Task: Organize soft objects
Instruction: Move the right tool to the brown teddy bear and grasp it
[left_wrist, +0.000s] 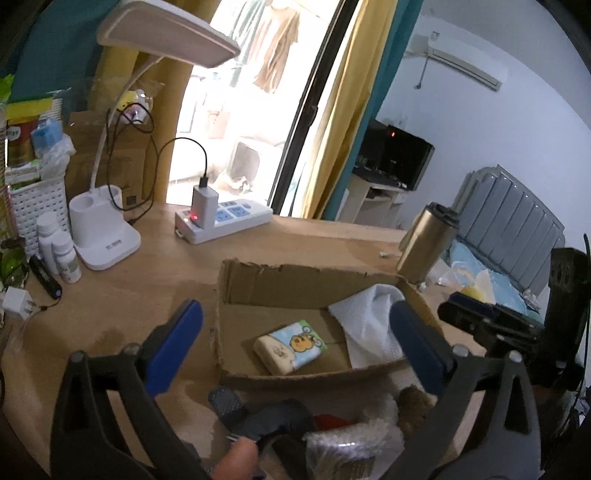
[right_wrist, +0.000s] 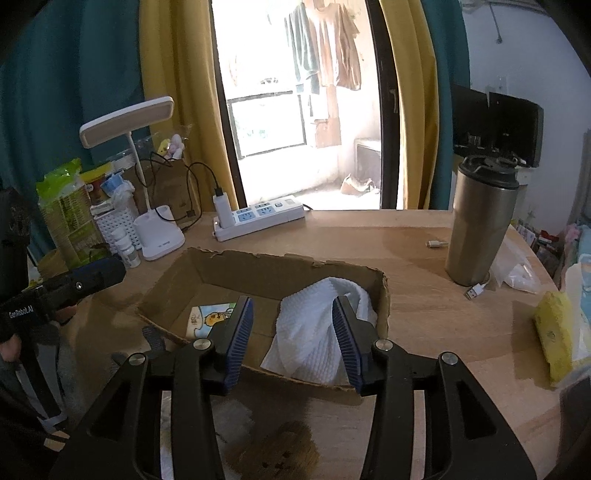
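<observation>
Lettering reading "GenRobot.AI" runs along the black body of the left gripper (right_wrist: 99, 275), seen at the left edge of the right wrist view; no other writing is legible. Left of the cardboard box (left_wrist: 295, 273), small white bottles (left_wrist: 59, 243) carry labels too blurred to read. Inside the box, toward its left, lies a tissue pack (left_wrist: 291, 345) printed with a cartoon bear; toward its right, a white towel (right_wrist: 314, 332) is crumpled against the wall. The left gripper (left_wrist: 295, 332) hovers above the box's near edge, fingers spread wide, nothing between them. The right gripper (right_wrist: 291, 339) hangs over the towel, fingers parted, not pinching it. Before the box's near wall, a brown plush toy (right_wrist: 273, 450) is half hidden by the gripper frames. Right of the box stands a steel tumbler (right_wrist: 480, 221); further right, a yellow soft item (right_wrist: 554, 332) is cut off.
</observation>
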